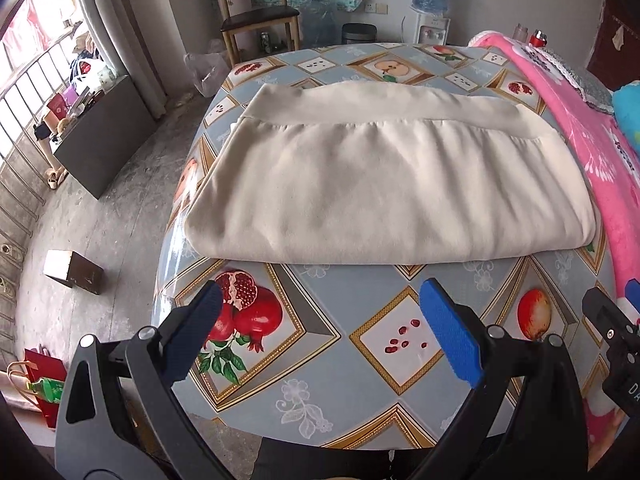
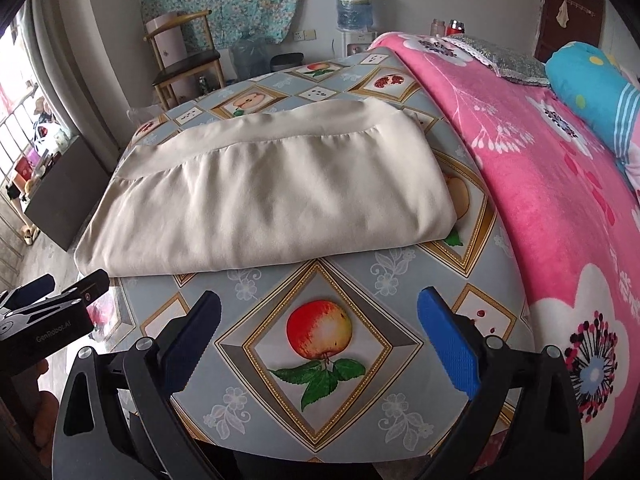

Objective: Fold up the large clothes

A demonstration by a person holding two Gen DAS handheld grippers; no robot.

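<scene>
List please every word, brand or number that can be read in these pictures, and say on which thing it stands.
"GenRobot.AI": on the black body of the left gripper, seen in the right wrist view.
"DA", cut off by the frame edge: on the body of the right gripper, seen in the left wrist view.
Label on the water bottle: too blurred to read.
Writing on the pink blanket: too blurred to read.

Your left wrist camera looks forward and down over the near edge of the table (image 1: 320, 360), close, toward 12 o'clock. Your right wrist camera sits beside it at 3 o'clock, facing alike. Both views share the cream garment (image 1: 380, 184) (image 2: 272, 200).
</scene>
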